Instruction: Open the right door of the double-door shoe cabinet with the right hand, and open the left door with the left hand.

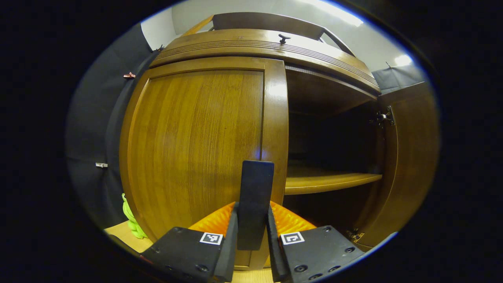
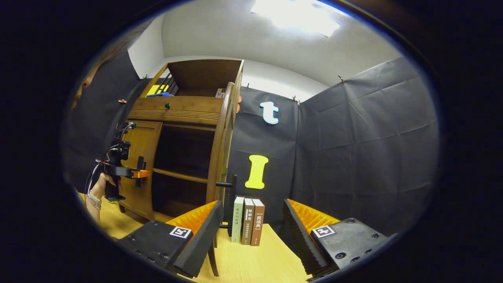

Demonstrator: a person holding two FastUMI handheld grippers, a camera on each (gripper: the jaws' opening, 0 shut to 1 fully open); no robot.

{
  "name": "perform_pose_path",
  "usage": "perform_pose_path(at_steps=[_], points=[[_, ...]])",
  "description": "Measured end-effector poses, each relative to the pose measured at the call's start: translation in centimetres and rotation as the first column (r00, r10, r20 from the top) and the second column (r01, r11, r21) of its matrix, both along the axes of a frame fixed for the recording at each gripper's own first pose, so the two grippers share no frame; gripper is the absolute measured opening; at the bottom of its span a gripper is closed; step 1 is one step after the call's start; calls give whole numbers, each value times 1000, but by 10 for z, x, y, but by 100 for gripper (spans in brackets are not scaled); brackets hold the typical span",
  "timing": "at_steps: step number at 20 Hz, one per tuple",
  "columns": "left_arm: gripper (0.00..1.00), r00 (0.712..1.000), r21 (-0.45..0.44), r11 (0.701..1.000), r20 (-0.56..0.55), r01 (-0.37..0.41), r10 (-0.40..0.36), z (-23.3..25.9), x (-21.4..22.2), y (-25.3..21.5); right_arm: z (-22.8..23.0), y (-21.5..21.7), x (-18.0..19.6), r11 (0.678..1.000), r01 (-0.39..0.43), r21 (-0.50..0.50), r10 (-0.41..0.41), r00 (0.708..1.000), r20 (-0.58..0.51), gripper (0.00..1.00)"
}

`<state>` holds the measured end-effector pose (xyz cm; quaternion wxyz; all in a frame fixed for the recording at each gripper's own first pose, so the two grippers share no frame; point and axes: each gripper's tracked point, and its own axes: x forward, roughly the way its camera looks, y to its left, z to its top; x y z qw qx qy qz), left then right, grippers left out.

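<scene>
Left gripper [image 1: 253, 236] fingers closed on the left door's handle [image 1: 255, 204] — right gripper [image 2: 251, 232] fingers spread, right door [image 2: 224, 149] swung open.

The left gripper [image 1: 253, 236] has its two fingers closed tight on a dark upright bar that stands between them, one finger [image 1: 230, 239] pressing each side. The right gripper [image 2: 251, 236] has its jaws spread wide with nothing between them. In the right gripper view, a hand [image 2: 105, 184] grips the far gripper's [image 2: 138, 173] handle from below, wrist bent upward, forearm rising from beneath.
</scene>
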<state>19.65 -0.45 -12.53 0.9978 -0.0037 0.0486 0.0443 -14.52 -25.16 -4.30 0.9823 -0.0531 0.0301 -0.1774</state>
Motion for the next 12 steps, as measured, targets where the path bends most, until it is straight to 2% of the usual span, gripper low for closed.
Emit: perform_pose_path(at_steps=[4,8,12], points=[[35,1000,58,998,9,-18,18,1,-2,0,5,2,-5,1000,6,26,-7,1000,26,95],[31,1000,28,1000,-17,-1,1,-1,-5,1,9,12,-11,1000,10,-19,-10,1000,19,95],[30,999,45,998,-29,33,-32,-1,-15,1,20,30,-14,998,-12,-58,14,1000,28,95]])
